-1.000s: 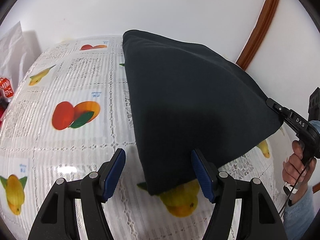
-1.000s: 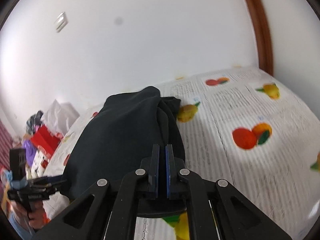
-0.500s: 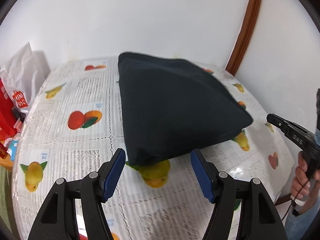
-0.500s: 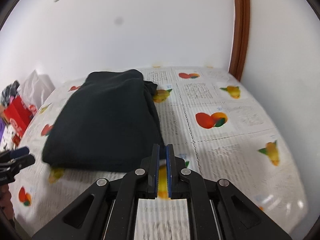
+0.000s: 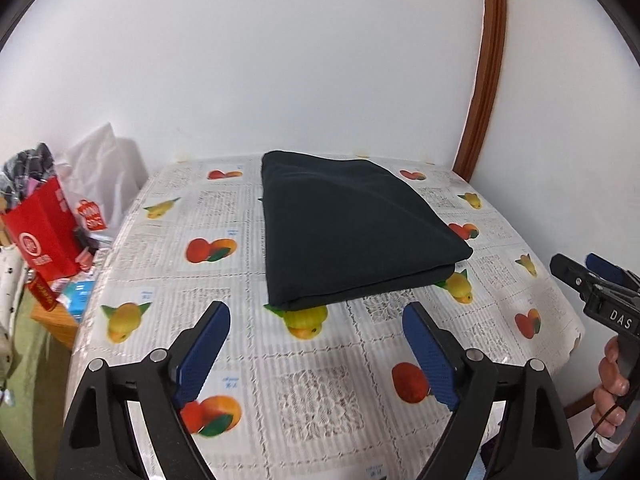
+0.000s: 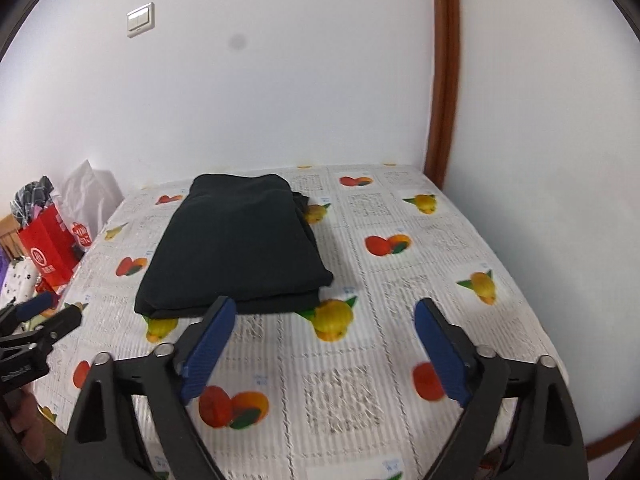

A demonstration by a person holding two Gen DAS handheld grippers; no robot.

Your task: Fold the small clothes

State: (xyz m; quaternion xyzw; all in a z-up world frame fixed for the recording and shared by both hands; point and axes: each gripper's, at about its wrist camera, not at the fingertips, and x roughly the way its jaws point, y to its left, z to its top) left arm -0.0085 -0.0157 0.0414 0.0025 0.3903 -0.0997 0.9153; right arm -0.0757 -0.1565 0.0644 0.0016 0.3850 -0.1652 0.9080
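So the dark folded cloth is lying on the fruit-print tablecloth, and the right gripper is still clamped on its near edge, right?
Not quite. The dark folded cloth does lie on the fruit-print tablecloth, but the right gripper is not clamped on it. The right wrist view shows its jaws opening, wide apart, with only tablecloth between them.

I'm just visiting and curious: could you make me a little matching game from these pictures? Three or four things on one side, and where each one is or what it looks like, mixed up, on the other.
Things:
1. dark garment
2. red bag
3. light switch
4. left gripper

Descriptions:
A. on the white wall
B. folded flat on the fruit-print tablecloth
C. nothing between its blue pads, jaws opening
D. beside the table, at its left edge

Pairs: 1-B, 2-D, 3-A, 4-C
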